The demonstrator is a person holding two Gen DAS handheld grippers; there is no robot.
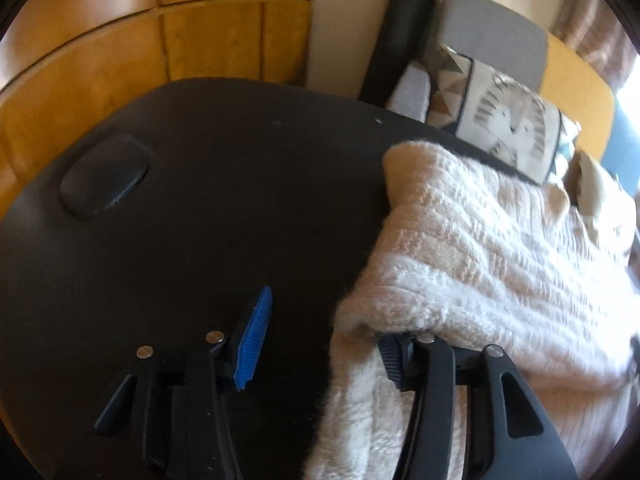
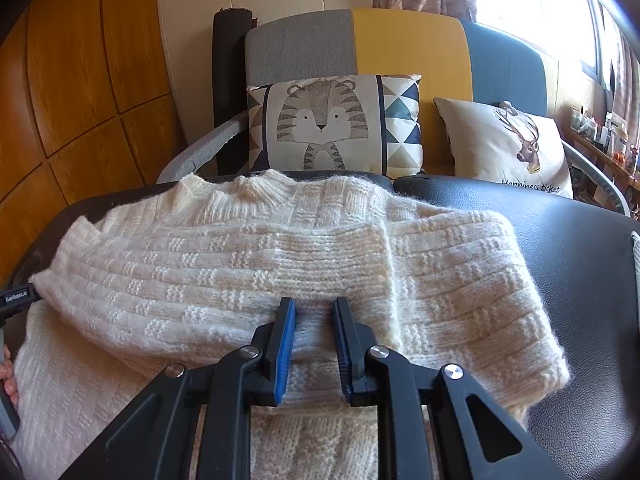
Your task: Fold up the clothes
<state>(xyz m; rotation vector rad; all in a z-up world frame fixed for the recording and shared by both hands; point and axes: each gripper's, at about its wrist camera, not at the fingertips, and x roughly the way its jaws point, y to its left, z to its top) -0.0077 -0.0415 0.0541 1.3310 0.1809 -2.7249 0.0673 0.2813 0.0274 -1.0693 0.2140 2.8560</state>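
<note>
Right, I've got the cream knitted sweater (image 2: 280, 264) spread over the black table (image 1: 200, 200), one sleeve folded across the body. My right gripper (image 2: 314, 344) is clenched on a ridge of knit near the front edge. My left gripper (image 1: 320, 348) stands apart at the sweater's left edge, one pad bare, the other tucked under the cloth, nothing pinched. It's thick, soft and floppy stuff, likely to sag and stretch, so I'd grab doubled edges or cuffs.
</note>
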